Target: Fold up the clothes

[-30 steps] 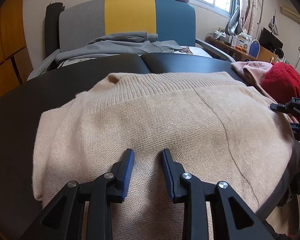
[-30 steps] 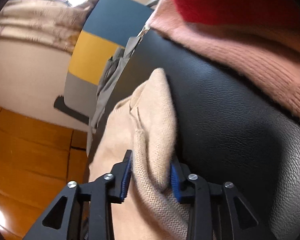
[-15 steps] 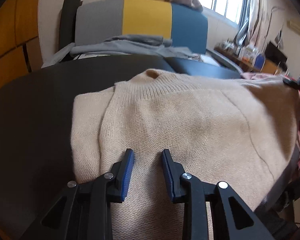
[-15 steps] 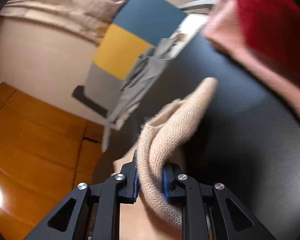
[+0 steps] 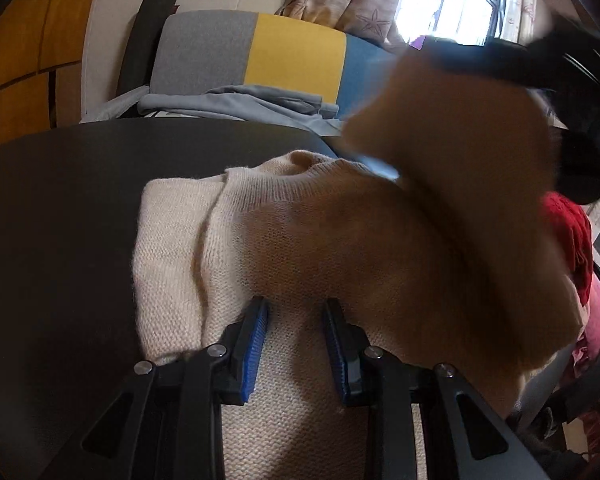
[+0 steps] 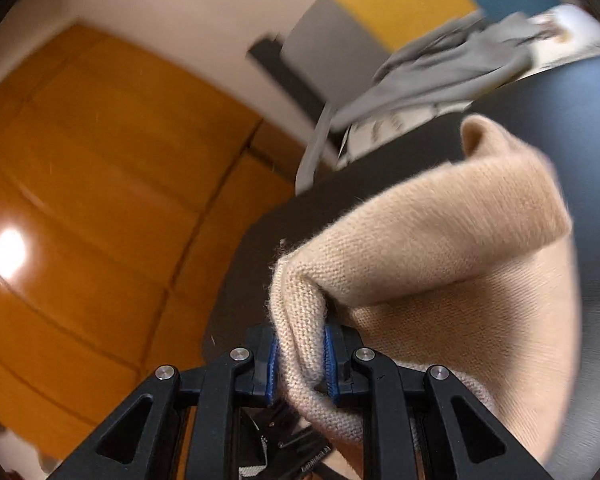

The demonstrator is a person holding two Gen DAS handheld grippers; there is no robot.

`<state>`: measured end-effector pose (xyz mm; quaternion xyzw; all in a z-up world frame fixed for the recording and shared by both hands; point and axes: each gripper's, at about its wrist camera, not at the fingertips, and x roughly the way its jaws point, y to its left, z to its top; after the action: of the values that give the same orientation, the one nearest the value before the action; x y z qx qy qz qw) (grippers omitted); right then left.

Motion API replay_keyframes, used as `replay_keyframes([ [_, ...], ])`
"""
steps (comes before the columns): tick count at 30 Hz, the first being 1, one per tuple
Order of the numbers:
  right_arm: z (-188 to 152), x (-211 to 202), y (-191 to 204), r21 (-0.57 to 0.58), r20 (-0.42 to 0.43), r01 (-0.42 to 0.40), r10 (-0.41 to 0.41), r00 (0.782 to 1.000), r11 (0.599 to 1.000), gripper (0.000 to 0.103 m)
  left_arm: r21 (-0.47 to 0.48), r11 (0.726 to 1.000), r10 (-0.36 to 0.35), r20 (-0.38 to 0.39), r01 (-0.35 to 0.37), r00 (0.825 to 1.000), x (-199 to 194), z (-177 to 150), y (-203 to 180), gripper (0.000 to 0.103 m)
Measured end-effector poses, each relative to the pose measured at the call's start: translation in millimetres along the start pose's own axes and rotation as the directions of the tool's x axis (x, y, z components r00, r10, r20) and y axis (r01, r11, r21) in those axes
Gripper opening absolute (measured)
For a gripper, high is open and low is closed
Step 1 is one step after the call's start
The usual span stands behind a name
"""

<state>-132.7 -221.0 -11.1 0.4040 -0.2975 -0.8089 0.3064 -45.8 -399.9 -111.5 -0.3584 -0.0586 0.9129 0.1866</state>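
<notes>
Since a second ago our right gripper, jaws just closed onto the beige sweater, has lifted its edge toward ten o'clock; our left gripper rests jaws apart on it, atop the black table.

My work surface is a black table. The beige sweater lies directly on it, partly lifted at its right side. Right of the sweater, a red garment at the table's edge.

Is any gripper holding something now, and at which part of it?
The right gripper is shut on the beige sweater, pinching a bunched fold at its edge. The left gripper rests open on the sweater, holding nothing.
</notes>
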Motion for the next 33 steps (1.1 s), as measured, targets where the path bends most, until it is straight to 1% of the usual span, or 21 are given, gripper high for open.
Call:
replay_keyframes([
  [1,-4,19,7,-0.035,-0.038,0.015,-0.017,0.999,0.999,0.019,-0.001,1.000,-0.006,0.004,0.006,1.000,-1,-1,1,0.028],
  [3,-15,50,11,-0.092,-0.095,0.073,-0.082,0.992,0.993,0.019,-0.011,1.000,-0.026,0.012,0.026,1.000,-2,-3,4,0.028],
  [5,-27,77,13,-0.143,-0.143,0.137,-0.158,0.977,0.980,0.020,-0.032,0.998,-0.052,0.021,0.053,0.998,-3,-4,8,0.028],
  [7,-38,89,10,-0.159,-0.151,0.181,-0.205,0.967,0.971,0.022,-0.057,0.995,-0.082,0.034,0.084,0.996,-5,-6,13,0.028],
  [8,-41,90,7,-0.154,-0.146,0.187,-0.210,0.967,0.970,0.023,-0.072,0.992,-0.098,0.042,0.101,0.994,-7,-7,16,0.028],
  [9,-40,87,6,-0.141,-0.141,0.171,-0.191,0.971,0.975,0.028,-0.086,0.989,-0.114,0.051,0.118,0.992,-8,-9,19,0.028],
  [10,-42,82,6,-0.129,-0.140,0.149,-0.166,0.976,0.980,0.035,-0.107,0.985,-0.133,0.058,0.138,0.989,-9,-10,23,0.028],
  [11,-42,77,5,-0.116,-0.137,0.121,-0.136,0.981,0.986,0.039,-0.127,0.979,-0.151,0.066,0.159,0.986,-11,-11,26,0.028],
  [12,-43,70,5,-0.105,-0.134,0.084,-0.098,0.986,0.991,0.047,-0.158,0.970,-0.174,0.069,0.183,0.982,-14,-12,31,0.028],
  [13,-45,62,5,-0.100,-0.131,0.051,-0.064,0.989,0.994,0.051,-0.189,0.960,-0.197,0.072,0.207,0.978,-16,-13,37,0.028],
  [15,-49,44,4,-0.086,-0.113,-0.014,0.005,0.994,0.996,0.053,-0.250,0.934,-0.242,0.080,0.254,0.967,-22,-15,47,0.029],
  [18,-58,12,-8,-0.038,-0.054,-0.070,0.068,0.996,0.997,0.055,-0.373,0.873,-0.302,0.095,0.315,0.949,-30,-19,64,0.029],
  [20,-63,-11,-25,0.027,0.013,-0.079,0.079,0.997,0.997,0.055,-0.424,0.838,-0.330,0.110,0.345,0.938,-36,-21,70,0.031],
  [23,-71,-40,-57,0.113,0.120,-0.056,0.043,0.992,0.992,0.055,-0.448,0.802,-0.377,0.133,0.395,0.917,-42,-21,71,0.032],
  [24,-74,-46,-65,0.135,0.137,-0.053,0.034,0.990,0.989,0.055,-0.456,0.789,-0.392,0.141,0.411,0.909,-44,-22,71,0.032],
  [25,-76,-46,-70,0.151,0.133,-0.055,0.035,0.991,0.987,0.055,-0.469,0.772,-0.410,0.150,0.430,0.900,-44,-23,72,0.032],
  [27,-80,-44,-78,0.177,0.121,-0.064,0.042,0.992,0.982,0.055,-0.497,0.742,-0.434,0.158,0.451,0.887,-45,-27,74,0.034],
  [28,-81,-38,-77,0.177,0.107,-0.078,0.060,0.992,0.981,0.055,-0.509,0.729,-0.444,0.158,0.458,0.882,-44,-28,76,0.035],
  [30,-80,-16,-70,0.150,0.039,-0.120,0.116,0.993,0.981,0.055,-0.534,0.704,-0.463,0.157,0.469,0.872,-42,-31,82,0.038],
  [31,-81,-9,-63,0.128,-0.001,-0.135,0.137,0.991,0.983,0.055,-0.554,0.680,-0.480,0.158,0.479,0.863,-41,-33,86,0.039],
  [33,-83,7,-50,0.069,-0.090,-0.176,0.182,0.979,0.982,0.055,-0.592,0.635,-0.510,0.161,0.496,0.845,-39,-35,94,0.041],
])
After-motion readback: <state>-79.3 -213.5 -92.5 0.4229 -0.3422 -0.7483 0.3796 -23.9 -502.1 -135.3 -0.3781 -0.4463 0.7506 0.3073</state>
